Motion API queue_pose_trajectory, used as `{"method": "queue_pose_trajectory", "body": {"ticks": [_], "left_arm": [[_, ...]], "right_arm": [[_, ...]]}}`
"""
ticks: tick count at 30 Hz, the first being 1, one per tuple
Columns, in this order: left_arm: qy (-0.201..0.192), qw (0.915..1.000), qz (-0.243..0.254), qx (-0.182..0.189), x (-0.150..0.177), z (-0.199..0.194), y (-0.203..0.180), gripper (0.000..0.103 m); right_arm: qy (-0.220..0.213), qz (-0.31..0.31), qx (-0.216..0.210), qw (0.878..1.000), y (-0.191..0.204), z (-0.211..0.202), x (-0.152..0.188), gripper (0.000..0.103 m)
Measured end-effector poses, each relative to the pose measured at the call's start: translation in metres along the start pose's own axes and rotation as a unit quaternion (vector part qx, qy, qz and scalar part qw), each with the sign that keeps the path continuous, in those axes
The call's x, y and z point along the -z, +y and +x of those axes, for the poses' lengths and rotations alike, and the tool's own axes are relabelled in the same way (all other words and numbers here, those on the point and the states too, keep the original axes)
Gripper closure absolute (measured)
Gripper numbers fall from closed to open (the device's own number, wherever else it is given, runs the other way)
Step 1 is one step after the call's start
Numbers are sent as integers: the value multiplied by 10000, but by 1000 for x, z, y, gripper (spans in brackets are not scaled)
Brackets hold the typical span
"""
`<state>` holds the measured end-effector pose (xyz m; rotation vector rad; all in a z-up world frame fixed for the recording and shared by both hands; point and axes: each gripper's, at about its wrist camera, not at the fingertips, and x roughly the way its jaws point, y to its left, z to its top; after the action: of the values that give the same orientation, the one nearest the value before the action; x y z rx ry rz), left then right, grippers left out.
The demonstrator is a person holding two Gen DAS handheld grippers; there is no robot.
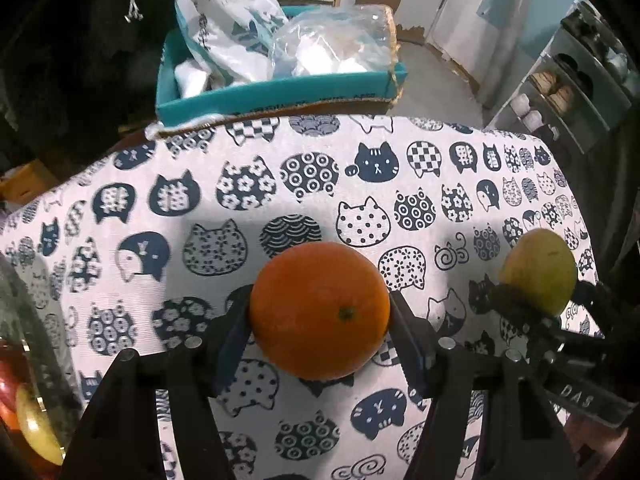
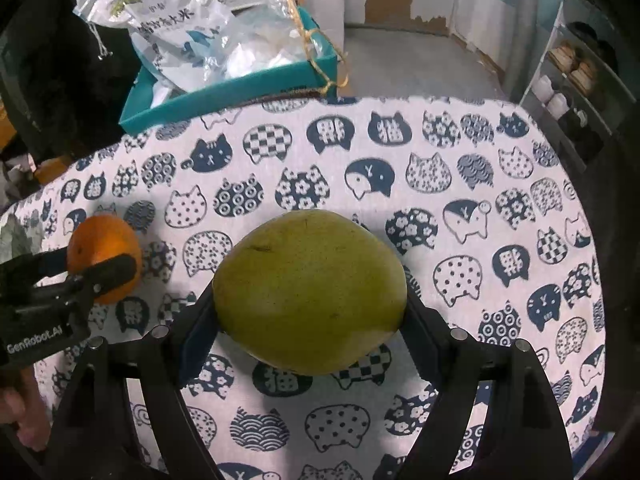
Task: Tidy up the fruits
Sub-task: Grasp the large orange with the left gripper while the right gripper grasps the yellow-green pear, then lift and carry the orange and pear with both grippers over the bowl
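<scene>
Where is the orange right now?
The orange sits on the cat-print tablecloth, pinched between the fingers of the left gripper. The green fruit in the right gripper is its nearest neighbour, to its right.

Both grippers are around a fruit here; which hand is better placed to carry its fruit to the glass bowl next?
Probably left: the left gripper has the orange between its pads, and the bowl sits just beside it. The right gripper with the green fruit is farther away.

Orange point(image 1: 320, 310) on cat-print cloth; green-yellow mango point(image 2: 310, 292) beside it
</scene>
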<state>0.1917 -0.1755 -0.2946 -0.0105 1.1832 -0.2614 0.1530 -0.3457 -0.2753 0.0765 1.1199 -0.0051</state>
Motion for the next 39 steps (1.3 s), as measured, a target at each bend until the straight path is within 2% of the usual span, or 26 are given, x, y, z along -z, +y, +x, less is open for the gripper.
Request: {"method": "queue_pose_trajectory", "body": {"ticks": [12, 22, 39], "left_arm": [[-532, 9983, -28, -220, 1, -63, 16, 36], [-941, 9952, -33, -266, 11, -123, 27, 36], [-1548, 9870, -153, -410, 32, -209, 54, 36]], "right_arm": [[-337, -239, 47, 9991, 18, -46, -5, 21], [-597, -214, -95, 9979, 34, -91, -9, 21], [-1043, -730, -372, 9912, 99, -153, -13, 21]]}}
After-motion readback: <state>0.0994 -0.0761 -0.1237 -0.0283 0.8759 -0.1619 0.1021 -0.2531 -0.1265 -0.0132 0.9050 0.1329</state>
